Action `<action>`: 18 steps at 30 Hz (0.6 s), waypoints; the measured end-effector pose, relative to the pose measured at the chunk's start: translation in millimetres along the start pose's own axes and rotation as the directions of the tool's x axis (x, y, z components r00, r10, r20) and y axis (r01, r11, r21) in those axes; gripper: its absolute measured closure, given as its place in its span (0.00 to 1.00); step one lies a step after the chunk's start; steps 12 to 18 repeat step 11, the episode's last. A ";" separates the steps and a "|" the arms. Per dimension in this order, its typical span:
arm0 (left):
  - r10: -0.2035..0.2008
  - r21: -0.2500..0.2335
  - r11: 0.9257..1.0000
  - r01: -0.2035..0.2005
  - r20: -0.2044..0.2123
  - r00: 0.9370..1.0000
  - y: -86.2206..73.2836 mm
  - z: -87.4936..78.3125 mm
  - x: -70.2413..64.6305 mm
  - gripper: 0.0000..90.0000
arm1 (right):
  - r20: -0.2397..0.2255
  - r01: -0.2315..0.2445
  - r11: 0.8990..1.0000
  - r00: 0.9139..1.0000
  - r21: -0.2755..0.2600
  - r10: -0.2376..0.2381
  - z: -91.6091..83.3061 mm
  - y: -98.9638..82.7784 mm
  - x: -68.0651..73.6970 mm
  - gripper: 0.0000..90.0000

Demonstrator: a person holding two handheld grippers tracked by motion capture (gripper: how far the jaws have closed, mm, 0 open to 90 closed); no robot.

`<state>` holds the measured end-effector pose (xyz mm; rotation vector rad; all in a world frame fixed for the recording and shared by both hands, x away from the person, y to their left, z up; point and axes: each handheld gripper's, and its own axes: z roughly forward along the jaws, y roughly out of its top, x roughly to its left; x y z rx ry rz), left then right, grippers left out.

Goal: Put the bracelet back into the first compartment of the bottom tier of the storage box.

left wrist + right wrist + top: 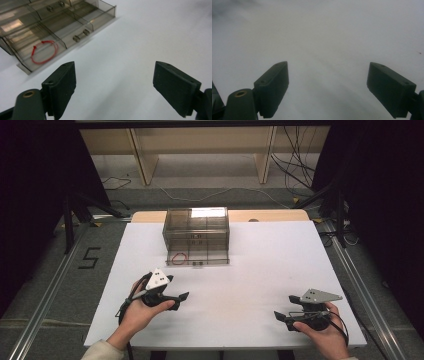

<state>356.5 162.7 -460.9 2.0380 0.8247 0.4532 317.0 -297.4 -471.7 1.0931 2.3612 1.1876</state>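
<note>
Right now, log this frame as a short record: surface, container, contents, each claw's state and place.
surface: white table
container: clear drawer box at the table's far side, bottom drawer pulled out
contents: red loop in the drawer's left section; two small dark pieces in the next section
left claw: open, nothing between the jaws, near the drawer
right claw: open, nothing between the jaws, over bare table at the near right

Drawer box at the far middle of the table, a gripper at each near corner.

The drawer box (196,231) stands on the table (250,270) toward its far edge, its lowest drawer (197,258) pulled out toward the person. In that drawer a looped cord (178,258) lies at the left. The left gripper (182,296) sits near-left, just before the drawer; the right gripper (285,307) sits near-right, well apart from the box.
</note>
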 end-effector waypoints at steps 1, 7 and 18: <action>0.004 0.004 1.000 -0.004 0.002 1.000 -4.1 0.4 -1.9 0.21 | 0.000 -0.002 1.000 1.000 0.000 0.002 -0.1 0.1 0.2 0.20; -0.003 0.039 0.999 0.002 0.027 1.000 -13.5 5.4 -8.3 0.22 | 0.001 0.001 1.000 1.000 0.000 -0.001 0.4 0.2 1.1 0.20; 0.012 0.040 0.999 -0.013 0.034 0.999 -11.9 6.6 -11.1 0.22 | -0.001 0.001 1.000 1.000 -0.003 -0.001 0.6 -0.3 0.3 0.20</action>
